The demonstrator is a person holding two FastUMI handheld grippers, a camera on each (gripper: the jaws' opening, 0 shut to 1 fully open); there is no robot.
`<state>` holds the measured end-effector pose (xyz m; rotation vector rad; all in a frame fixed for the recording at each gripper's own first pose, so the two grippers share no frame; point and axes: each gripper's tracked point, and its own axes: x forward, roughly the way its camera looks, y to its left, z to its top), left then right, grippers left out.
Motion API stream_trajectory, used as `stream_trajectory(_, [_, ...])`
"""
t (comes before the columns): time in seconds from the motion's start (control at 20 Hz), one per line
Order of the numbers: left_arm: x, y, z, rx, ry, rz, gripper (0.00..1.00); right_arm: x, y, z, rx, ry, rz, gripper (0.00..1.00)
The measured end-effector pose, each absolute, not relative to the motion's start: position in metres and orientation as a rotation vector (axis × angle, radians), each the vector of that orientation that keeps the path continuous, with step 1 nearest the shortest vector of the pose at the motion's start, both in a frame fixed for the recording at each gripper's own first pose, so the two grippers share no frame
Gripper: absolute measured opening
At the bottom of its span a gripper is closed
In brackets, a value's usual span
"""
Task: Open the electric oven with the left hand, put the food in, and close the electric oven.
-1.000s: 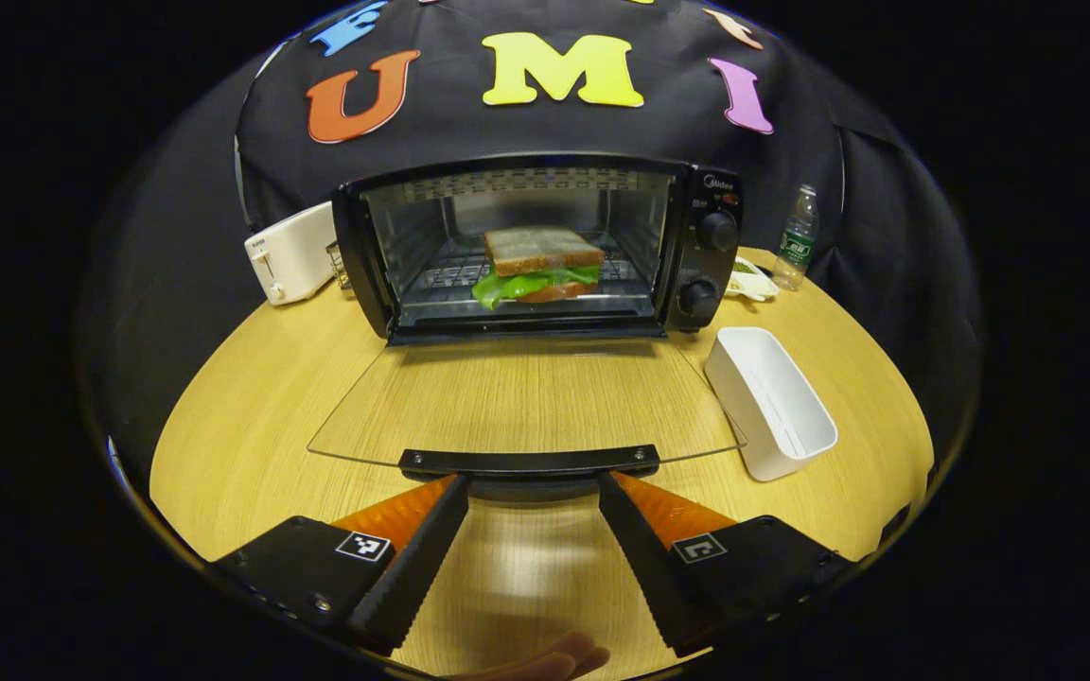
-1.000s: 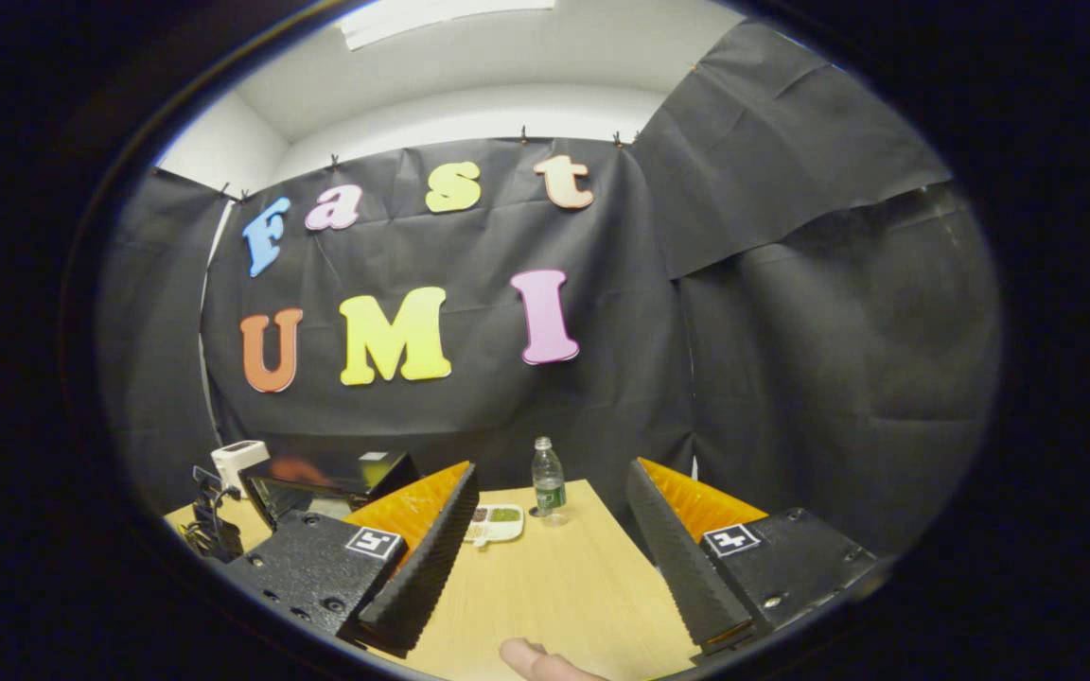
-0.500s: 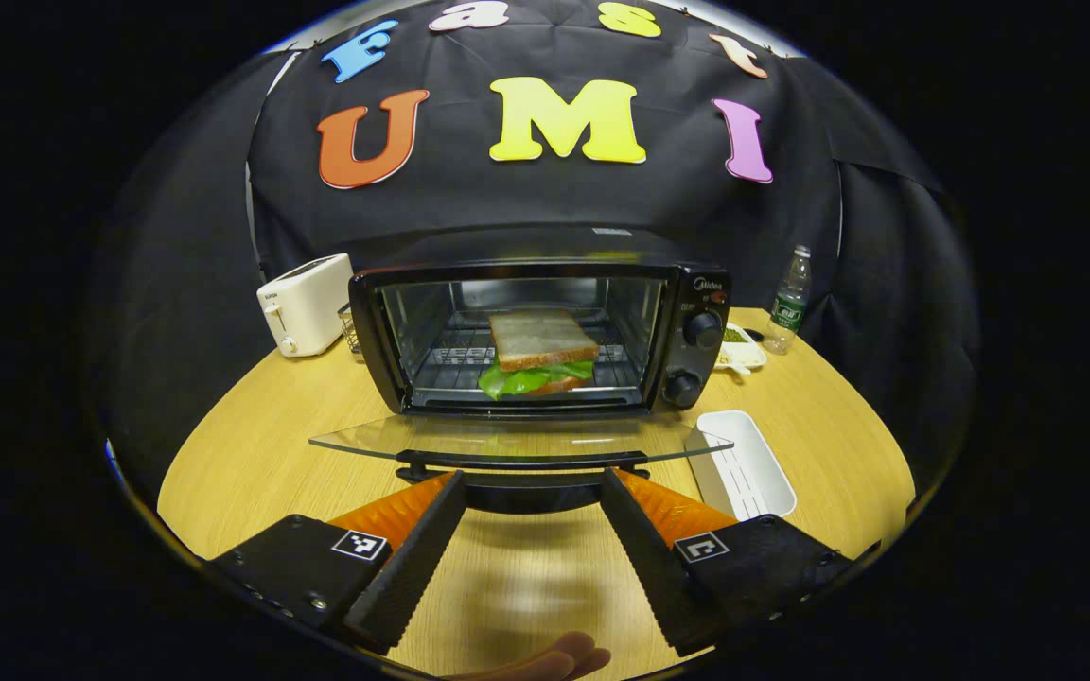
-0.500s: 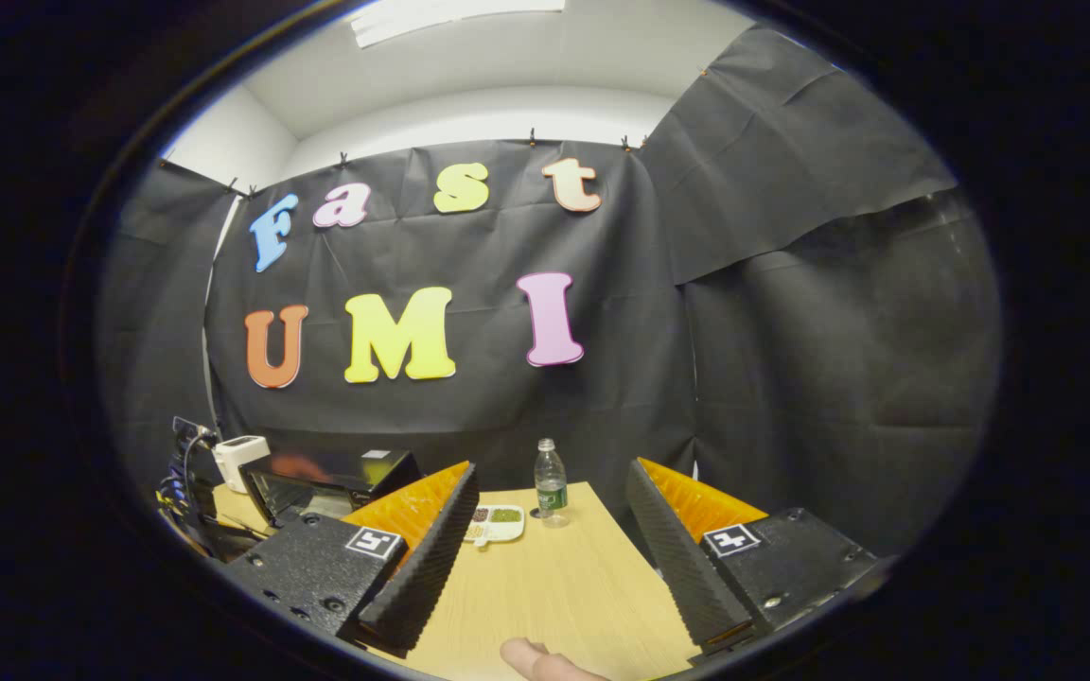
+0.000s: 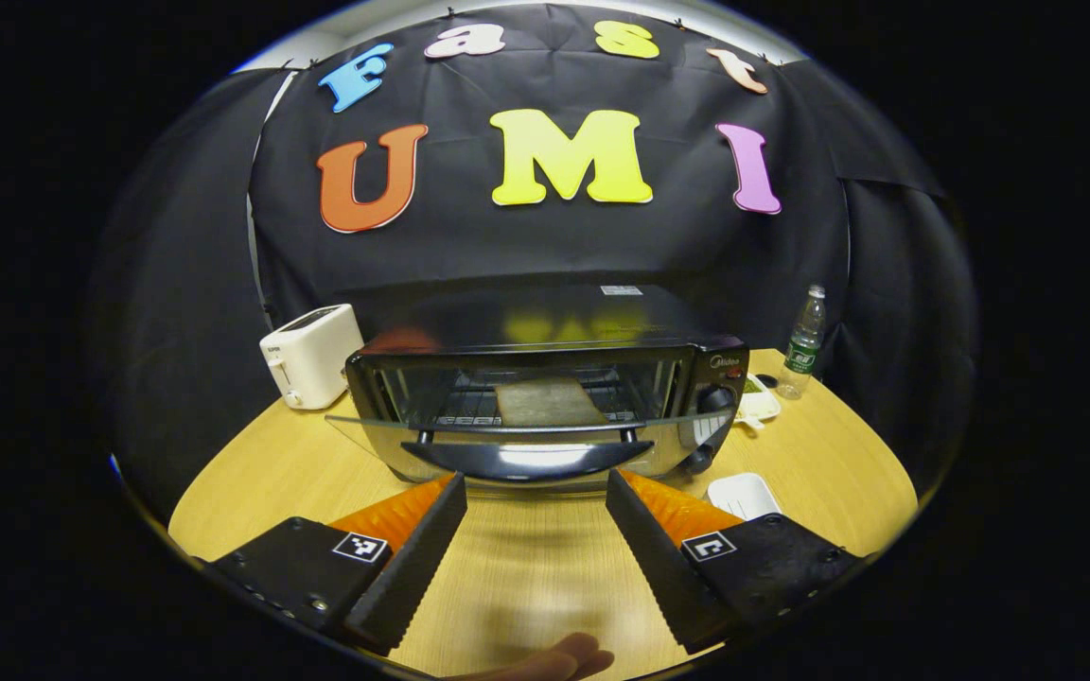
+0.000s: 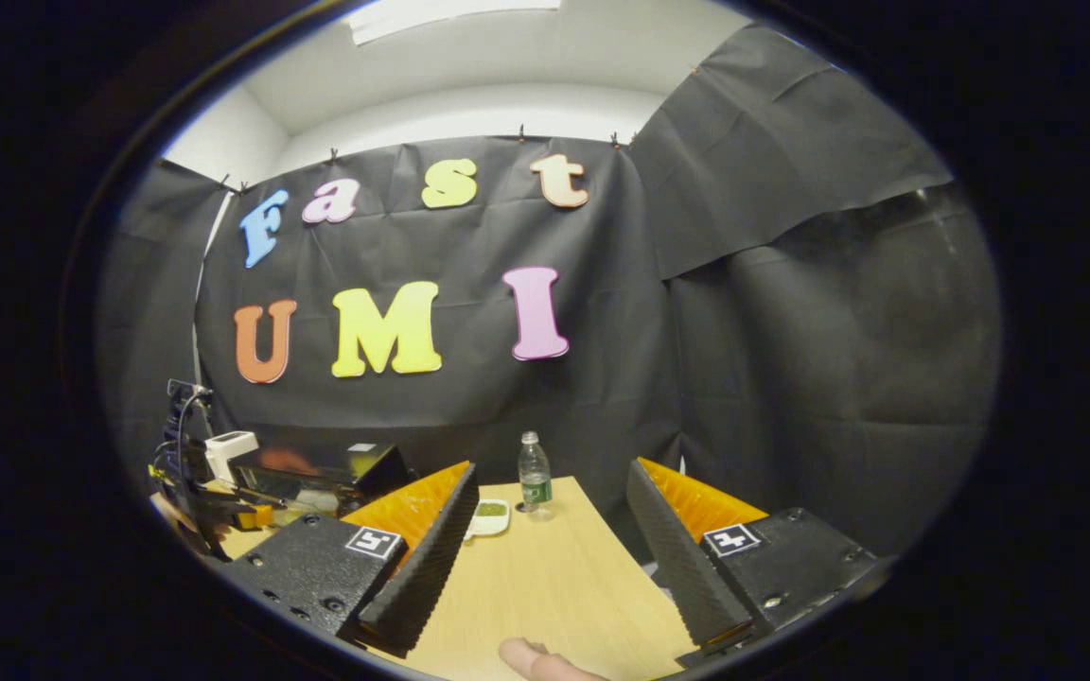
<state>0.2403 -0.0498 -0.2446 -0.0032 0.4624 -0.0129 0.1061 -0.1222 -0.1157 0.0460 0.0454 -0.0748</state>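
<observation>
The black electric oven stands mid-table in the left gripper view. Its glass door is tilted up, partly shut. Behind the glass a sandwich lies on the rack. My left gripper is open, its fingertips just below the door's black handle, one on each side. Whether they touch the handle is unclear. In the right gripper view my right gripper is open with nothing between its fingers, held above the table's right part, and the oven sits off to the left.
A white toaster stands left of the oven. To the oven's right are a small dish, a water bottle and a white rectangular tray. The round wooden table ends near the black cloth.
The glass door has swung up from lying flat to a steep tilt, and my left gripper has risen with the handle. The right gripper has barely shifted.
</observation>
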Motion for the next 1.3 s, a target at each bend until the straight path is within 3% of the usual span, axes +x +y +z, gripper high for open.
stream_trajectory(0.05, [0.251, -0.049, -0.242, -0.020, 0.449, -0.016, 0.97, 0.105, -0.123, -0.118, 0.047, 0.048, -0.076, 0.96])
stream_trajectory(0.3, [0.284, -0.039, -0.227, -0.009, 0.349, -0.013, 0.97, 0.100, -0.126, -0.117, 0.041, 0.053, -0.086, 0.96])
stream_trajectory(0.35, [0.285, -0.040, -0.226, -0.015, 0.344, -0.018, 0.97, 0.098, -0.126, -0.117, 0.040, 0.053, -0.087, 1.00])
stream_trajectory(0.45, [0.277, -0.040, -0.224, -0.035, 0.338, -0.026, 0.98, 0.094, -0.125, -0.116, 0.036, 0.053, -0.088, 0.96])
stream_trajectory(0.5, [0.272, -0.040, -0.218, -0.040, 0.324, -0.030, 0.89, 0.092, -0.124, -0.116, 0.034, 0.054, -0.088, 0.96])
stream_trajectory(0.55, [0.266, -0.039, -0.211, -0.039, 0.309, -0.027, 0.98, 0.090, -0.124, -0.115, 0.034, 0.052, -0.089, 0.96])
stream_trajectory(0.7, [0.241, -0.031, -0.184, -0.013, 0.256, -0.004, 0.98, 0.081, -0.121, -0.111, 0.034, 0.049, -0.093, 0.96])
stream_trajectory(0.75, [0.231, -0.028, -0.173, -0.007, 0.238, 0.002, 0.97, 0.077, -0.120, -0.109, 0.035, 0.046, -0.093, 1.00])
stream_trajectory(0.8, [0.221, -0.027, -0.162, 0.002, 0.216, 0.004, 0.97, 0.073, -0.119, -0.105, 0.034, 0.040, -0.095, 0.96])
stream_trajectory(1.3, [0.098, -0.016, -0.047, 0.003, 0.055, 0.015, 0.97, 0.026, -0.102, -0.071, 0.014, -0.016, -0.093, 0.96])
